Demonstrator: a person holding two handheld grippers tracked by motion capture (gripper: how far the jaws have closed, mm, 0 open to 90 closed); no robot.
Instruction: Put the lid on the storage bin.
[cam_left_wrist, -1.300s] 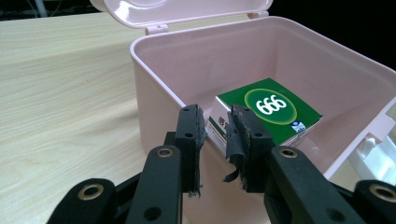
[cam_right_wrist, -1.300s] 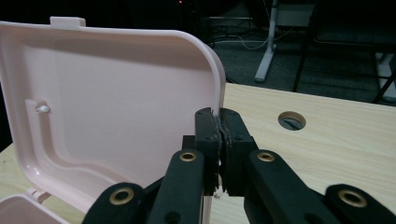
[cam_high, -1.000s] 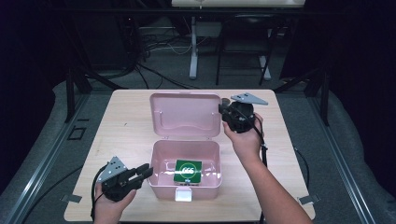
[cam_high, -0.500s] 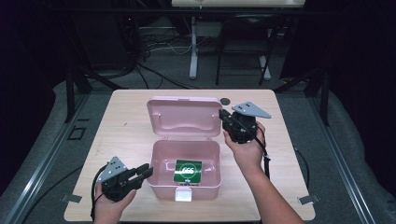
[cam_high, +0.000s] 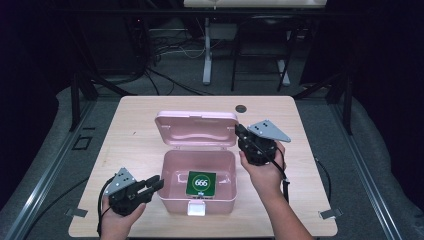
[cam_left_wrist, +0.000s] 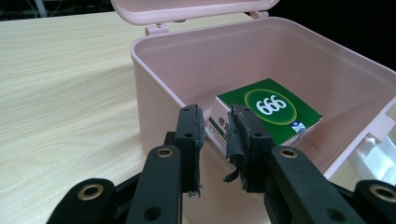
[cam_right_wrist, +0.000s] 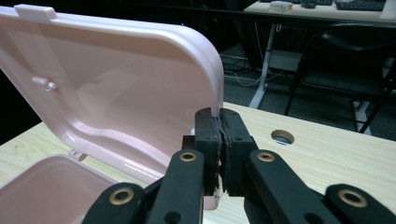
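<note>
1. Your right gripper (cam_high: 241, 134) has its jaws pinched tight on the edge of the pink lid (cam_right_wrist: 116, 84), which stands raised and tilted back behind the box.
2. Your left gripper (cam_high: 154, 184) sits at the near left corner of the pink box (cam_left_wrist: 154, 88), jaws partly apart with the box wall between them; whether the pads press on it, you can't tell.
3. Just past your left jaws, the green "666" carton (cam_left_wrist: 271, 109) lies inside the box.
4. The white latch (cam_high: 197, 209) is at the box front, right of your left gripper.
</note>
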